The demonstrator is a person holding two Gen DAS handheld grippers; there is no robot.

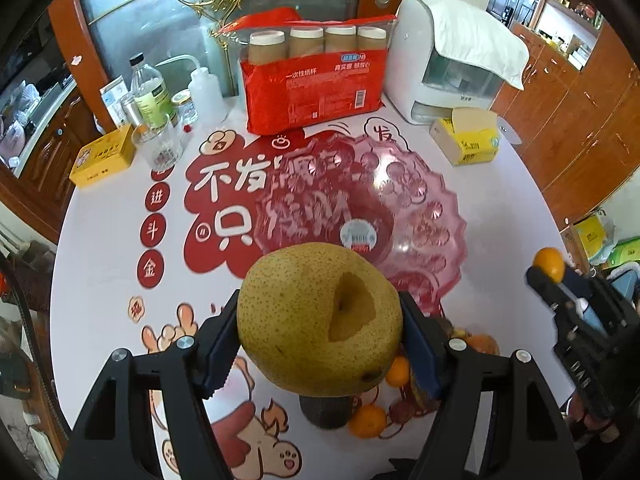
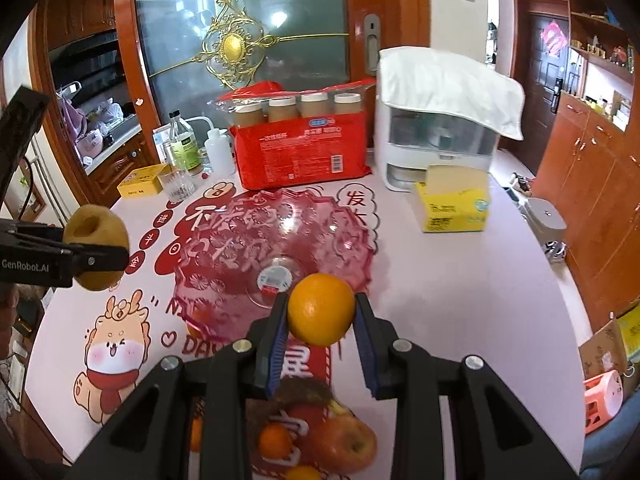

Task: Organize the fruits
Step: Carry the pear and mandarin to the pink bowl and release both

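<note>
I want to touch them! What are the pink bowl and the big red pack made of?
The pink bowl looks like clear tinted glass or hard plastic: the tablecloth print shows through it, and its moulded patterns and scalloped rim catch the light. I cannot tell which. The red pack looks like thin glossy plastic film: it crinkles, shines, and its clear top shows the stacked paper cups, matte brown.

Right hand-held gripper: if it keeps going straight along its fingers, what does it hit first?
Probably the pink glass bowl. The right hand-held gripper, shut on an orange, points down at the bowl's near side, with nothing visible between. Depth is hard to judge through the fisheye.
</note>
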